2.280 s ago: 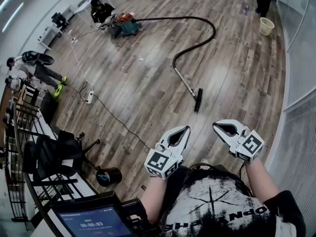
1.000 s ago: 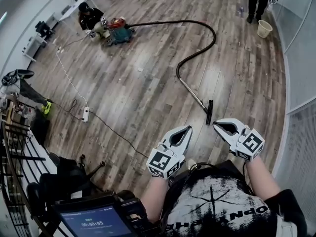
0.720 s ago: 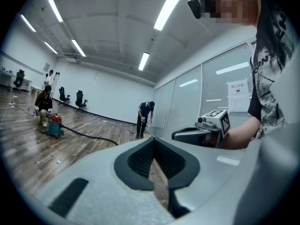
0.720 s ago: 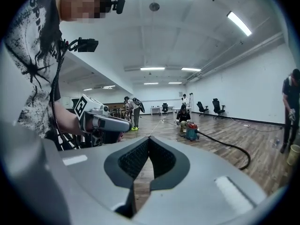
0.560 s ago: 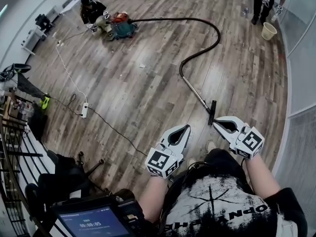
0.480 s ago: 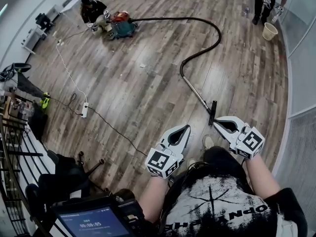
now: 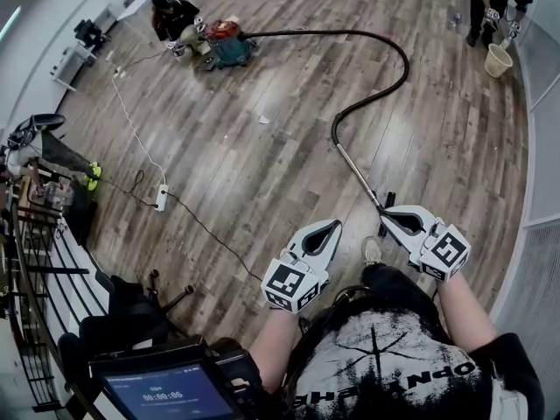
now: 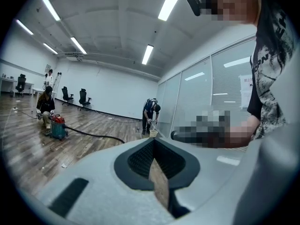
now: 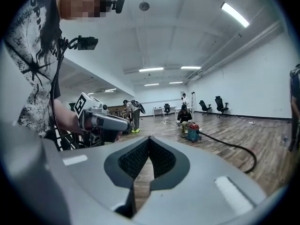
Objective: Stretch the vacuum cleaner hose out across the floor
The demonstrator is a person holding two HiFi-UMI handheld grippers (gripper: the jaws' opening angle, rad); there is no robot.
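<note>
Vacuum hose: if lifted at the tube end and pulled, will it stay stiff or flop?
The hose lies in a loose S-bend, so it will probably flop and straighten gradually. The metal tube looks straight, likely a rigid handle. The vacuum cleaner seems bulky and may anchor the far end.

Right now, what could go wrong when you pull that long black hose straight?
The hose is joined to the vacuum cleaner, where a person crouches; a hard pull might drag it into them. The shoe is near the floor head, so tripping is possible. The left tool and right tool are shut; a grab fails unless they open.
</note>
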